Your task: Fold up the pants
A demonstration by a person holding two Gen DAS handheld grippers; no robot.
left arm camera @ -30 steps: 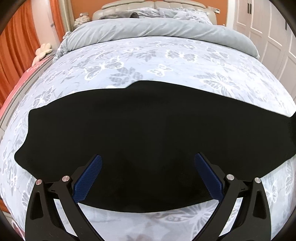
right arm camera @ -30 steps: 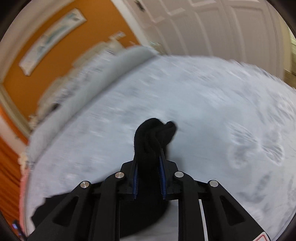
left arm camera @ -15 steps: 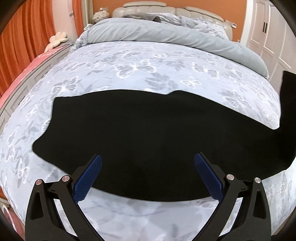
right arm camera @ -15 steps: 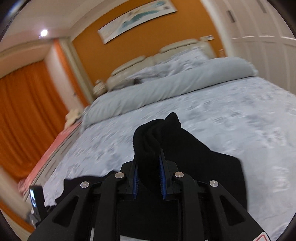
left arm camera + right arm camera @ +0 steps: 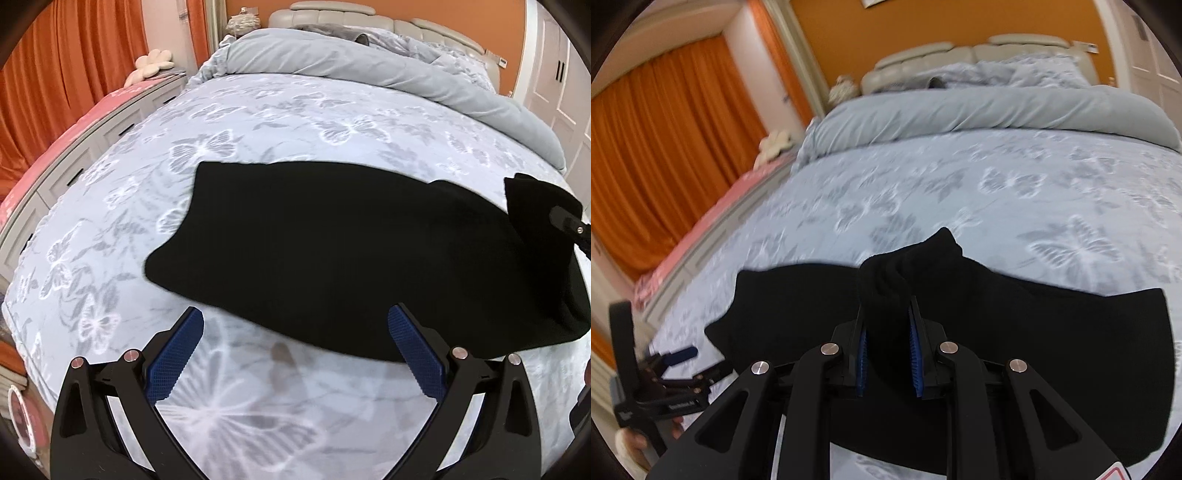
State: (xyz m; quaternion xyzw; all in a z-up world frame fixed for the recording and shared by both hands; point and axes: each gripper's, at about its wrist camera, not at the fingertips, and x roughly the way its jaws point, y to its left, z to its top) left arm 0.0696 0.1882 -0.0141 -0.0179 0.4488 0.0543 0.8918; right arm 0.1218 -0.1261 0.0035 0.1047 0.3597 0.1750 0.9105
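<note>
- The black pants [image 5: 351,258] lie across the bed [image 5: 295,118], on a pale blue cover printed with grey and white butterflies.
- In the left wrist view one end of the pants lies flat toward the left side of the bed, while the right end rises in a bunched fold [image 5: 535,206].
- The right gripper [image 5: 888,332] has its blue-padded fingers [image 5: 862,354] drawn close together, pinching a thick bunch of the black cloth, which sticks up past the fingertips.
- Below that grip the rest of the pants spreads wide over the cover, left and right of the fingers.
- The left gripper [image 5: 295,332] has its fingers [image 5: 177,350] spread wide apart, with nothing between them.
- It hangs over the near edge of the pants: the left finger is over bare cover, the right finger's tip is over the black cloth.
- From the right wrist view the left gripper [image 5: 674,356] shows at the lower left edge, a hand [image 5: 631,443] around its handle.
- A folded grey duvet [image 5: 979,114] lies across the head of the bed.
- Orange curtains [image 5: 665,147] hang at the left.
</note>
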